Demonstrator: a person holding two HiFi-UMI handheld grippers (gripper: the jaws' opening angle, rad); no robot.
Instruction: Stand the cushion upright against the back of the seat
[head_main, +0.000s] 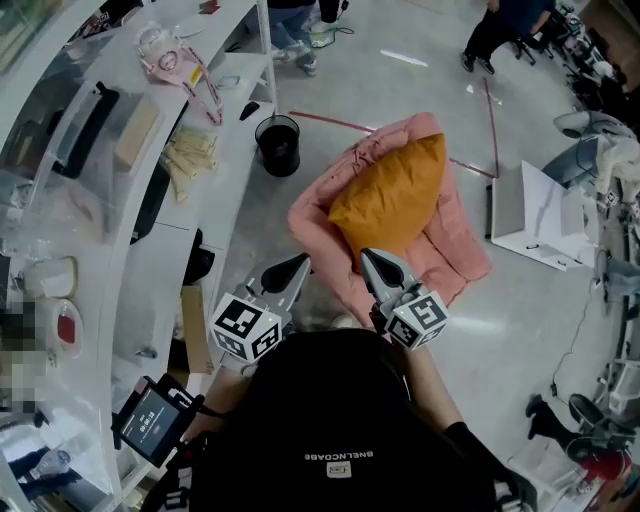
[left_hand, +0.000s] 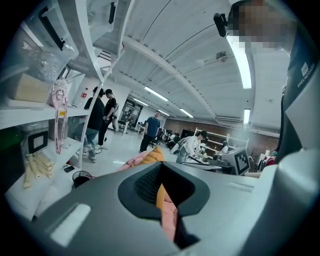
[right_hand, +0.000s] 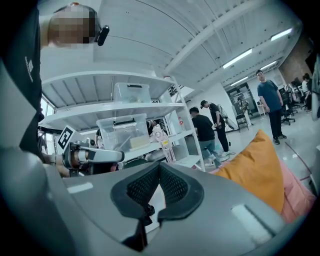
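An orange cushion (head_main: 392, 192) rests on a pink padded seat (head_main: 455, 245) on the floor, with one corner pointing up (right_hand: 257, 167), and it appears to lean on the pink padding behind it. My left gripper (head_main: 298, 264) is shut and empty, held just short of the seat's near left edge. My right gripper (head_main: 368, 256) is also shut and empty, its tip close to the cushion's lower edge. In the left gripper view the closed tips (left_hand: 161, 166) line up with the cushion (left_hand: 153, 156) and the seat (left_hand: 131, 161). The right gripper view shows its tips (right_hand: 159, 166) pointing left of the cushion.
White curved shelving (head_main: 150, 250) with boxes and clutter runs along the left. A black bin (head_main: 278, 145) stands on the floor beyond the seat. A white box (head_main: 535, 215) sits to the right. Several people stand farther off in the room.
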